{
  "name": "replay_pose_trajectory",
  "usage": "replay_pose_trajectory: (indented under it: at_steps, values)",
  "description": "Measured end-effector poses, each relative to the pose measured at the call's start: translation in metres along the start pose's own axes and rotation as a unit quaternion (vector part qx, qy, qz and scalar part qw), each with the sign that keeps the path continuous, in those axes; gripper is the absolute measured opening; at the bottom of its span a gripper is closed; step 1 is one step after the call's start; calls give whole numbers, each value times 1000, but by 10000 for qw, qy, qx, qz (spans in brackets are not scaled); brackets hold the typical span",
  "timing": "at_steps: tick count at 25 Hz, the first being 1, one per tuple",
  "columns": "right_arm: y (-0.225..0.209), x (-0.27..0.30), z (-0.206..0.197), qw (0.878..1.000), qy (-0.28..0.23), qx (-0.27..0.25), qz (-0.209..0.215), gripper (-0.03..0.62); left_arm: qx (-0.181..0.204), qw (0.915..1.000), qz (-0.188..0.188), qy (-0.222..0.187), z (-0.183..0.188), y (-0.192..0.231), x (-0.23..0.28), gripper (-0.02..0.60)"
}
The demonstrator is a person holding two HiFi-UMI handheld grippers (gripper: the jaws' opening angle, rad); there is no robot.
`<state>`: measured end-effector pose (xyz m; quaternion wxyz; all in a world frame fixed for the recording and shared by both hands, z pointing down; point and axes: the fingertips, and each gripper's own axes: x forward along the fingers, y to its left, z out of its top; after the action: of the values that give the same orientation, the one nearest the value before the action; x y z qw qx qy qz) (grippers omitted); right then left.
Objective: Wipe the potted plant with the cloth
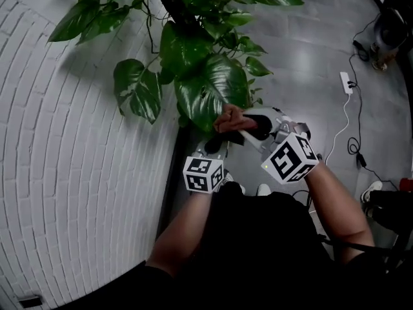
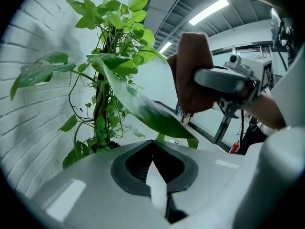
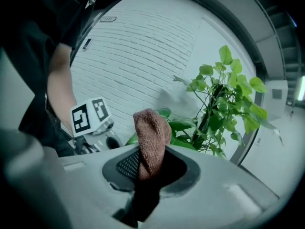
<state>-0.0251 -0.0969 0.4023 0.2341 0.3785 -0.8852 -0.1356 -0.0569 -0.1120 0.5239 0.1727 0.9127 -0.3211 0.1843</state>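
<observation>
- Right gripper [image 3: 148, 173]: my jaws clamp the cloth [image 3: 151, 128], its brown end sticking out past their tips.
- Left gripper [image 2: 155, 175]: my jaws sit nearly together (nothing nameable between them), just below a big leaf [image 2: 138, 101] of the potted plant [image 2: 107, 56].

A white brick wall [image 1: 58, 173] fills the left side, meeting a grey floor [image 1: 310, 50]. On the floor to the right lies a white power strip [image 1: 346, 82] with a white cable [image 1: 342, 124] trailing from it, near looping black cables [image 1: 355, 148]. Dark equipment [image 1: 390, 28] stands in the far corner. Strip lights [image 2: 208, 11] run across the ceiling.
</observation>
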Motion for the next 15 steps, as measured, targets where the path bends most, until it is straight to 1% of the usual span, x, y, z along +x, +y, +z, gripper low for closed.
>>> replay_pose_trajectory:
  at_steps: [4, 8, 10, 12, 15]
  values:
    - [-41, 24, 3, 9995, -47, -207, -252, 63, -53, 10000, 26, -32, -1, -2, 6, 17]
    - [-64, 51, -3, 9988, 50, -365, -308, 63, -40, 10000, 40, -23, 0, -4, 15, 17]
    - [-62, 62, -11, 9987, 138, -459, -196, 63, -13, 10000, 89, -37, -1, -3, 19, 17]
    - [-54, 69, -18, 9983, 187, -551, -18, 63, -72, 9998, 134, -95, 0, -2, 21, 17]
    - [-38, 71, -26, 9972, 244, -677, 212, 63, -67, 9998, 100, -151, 4, -6, 26, 17]
